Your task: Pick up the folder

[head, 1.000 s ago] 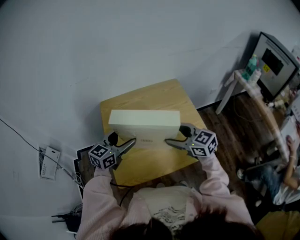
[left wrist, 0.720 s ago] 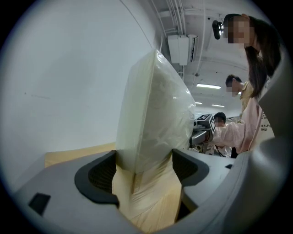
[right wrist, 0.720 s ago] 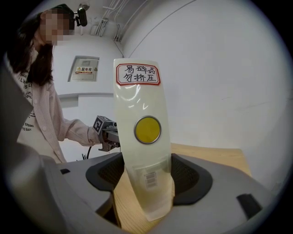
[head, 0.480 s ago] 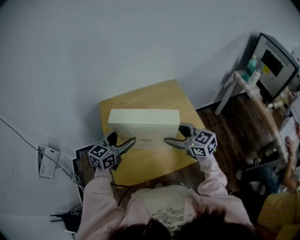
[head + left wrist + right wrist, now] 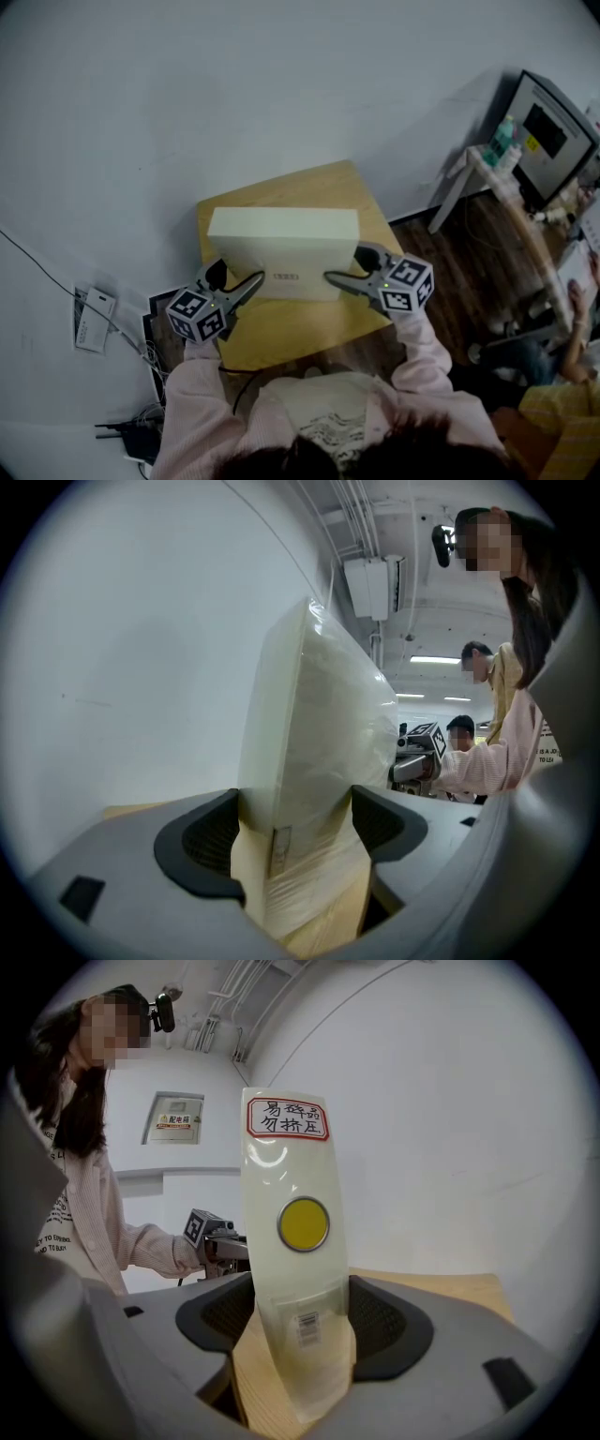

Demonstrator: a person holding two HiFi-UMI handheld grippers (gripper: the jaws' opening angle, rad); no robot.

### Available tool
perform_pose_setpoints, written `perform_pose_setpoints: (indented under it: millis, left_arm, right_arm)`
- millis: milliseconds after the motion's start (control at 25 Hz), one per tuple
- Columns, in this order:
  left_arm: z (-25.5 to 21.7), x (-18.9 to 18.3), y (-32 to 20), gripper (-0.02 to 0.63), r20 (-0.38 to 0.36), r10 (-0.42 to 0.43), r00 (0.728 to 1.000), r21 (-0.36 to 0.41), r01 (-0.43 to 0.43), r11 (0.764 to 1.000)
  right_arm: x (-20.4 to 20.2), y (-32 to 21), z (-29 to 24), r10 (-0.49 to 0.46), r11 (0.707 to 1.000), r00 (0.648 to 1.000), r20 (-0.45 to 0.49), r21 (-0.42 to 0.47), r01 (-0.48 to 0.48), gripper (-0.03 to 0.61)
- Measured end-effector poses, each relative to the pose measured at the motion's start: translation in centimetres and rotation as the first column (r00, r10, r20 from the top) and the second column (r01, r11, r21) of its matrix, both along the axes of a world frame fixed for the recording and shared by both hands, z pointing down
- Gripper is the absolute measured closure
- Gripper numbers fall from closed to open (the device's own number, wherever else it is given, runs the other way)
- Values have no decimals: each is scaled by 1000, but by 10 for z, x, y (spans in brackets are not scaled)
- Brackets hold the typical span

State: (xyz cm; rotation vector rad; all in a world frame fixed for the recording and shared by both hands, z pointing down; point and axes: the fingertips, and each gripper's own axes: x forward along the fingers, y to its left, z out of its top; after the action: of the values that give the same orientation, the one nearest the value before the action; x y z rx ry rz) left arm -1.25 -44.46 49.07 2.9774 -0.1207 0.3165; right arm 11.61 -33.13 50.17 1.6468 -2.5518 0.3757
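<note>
A thick cream box folder (image 5: 281, 246) stands upright on its long edge over the small wooden table (image 5: 300, 328). My left gripper (image 5: 255, 279) clamps its left end and my right gripper (image 5: 334, 277) clamps its right end. In the left gripper view the plastic-wrapped folder (image 5: 319, 742) fills the gap, with both pads of the left gripper (image 5: 295, 827) against its sides. In the right gripper view the folder's spine (image 5: 291, 1241), bearing a yellow dot and a red-framed label, sits pressed between the pads of the right gripper (image 5: 298, 1321).
A white wall rises right behind the table. On the floor at left lie a cable and a white adapter (image 5: 91, 319). A white side table with a bottle (image 5: 497, 150) and a monitor (image 5: 548, 127) stand at right. Other people stand in the background (image 5: 469, 752).
The folder has risen a little toward the camera, held at both ends. My left gripper has gone up with it; the right gripper has hardly moved.
</note>
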Motion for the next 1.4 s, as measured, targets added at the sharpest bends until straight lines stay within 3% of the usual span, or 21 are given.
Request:
perform_pose_setpoints:
  millis: [1400]
  left_arm:
    - [-119, 13, 47, 239, -102, -149, 984, 38, 154, 987]
  right_arm:
    - [28, 33, -121, -70, 993, 997, 36, 96, 66, 261]
